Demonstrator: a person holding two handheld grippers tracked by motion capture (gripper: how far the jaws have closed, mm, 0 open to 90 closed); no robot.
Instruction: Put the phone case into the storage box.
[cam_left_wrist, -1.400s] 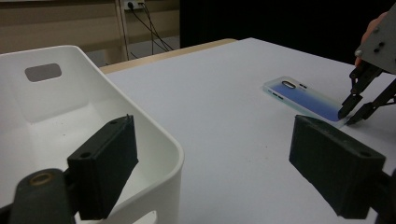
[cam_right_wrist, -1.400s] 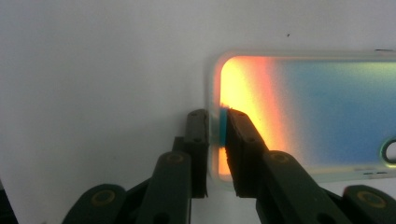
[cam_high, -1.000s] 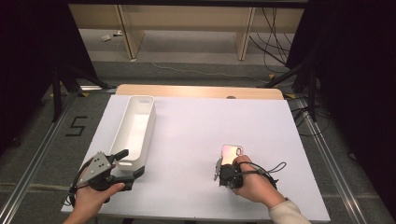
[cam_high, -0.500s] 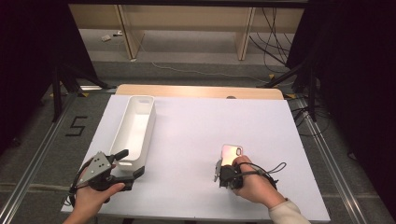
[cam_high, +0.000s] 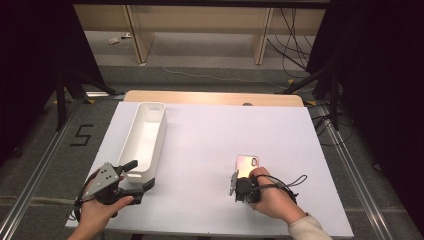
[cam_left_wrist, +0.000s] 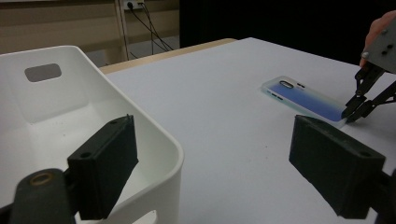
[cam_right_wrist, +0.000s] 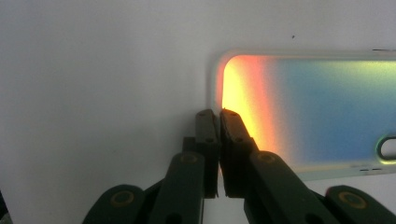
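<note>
The phone case (cam_high: 248, 162) lay flat on the counter (cam_high: 200, 150), well right of the white bin (cam_high: 145, 135), its long axis running away from the right hand-held gripper (cam_high: 235, 181) — jaws pinched on its near edge; the left hand-held gripper (cam_high: 137, 175) gaped wide, empty.

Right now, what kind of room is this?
Probably a lab or recording studio, not a home. The white table stands between black curtains, loose cables trail on the floor, and a "5" is taped beside metal rails.
</note>
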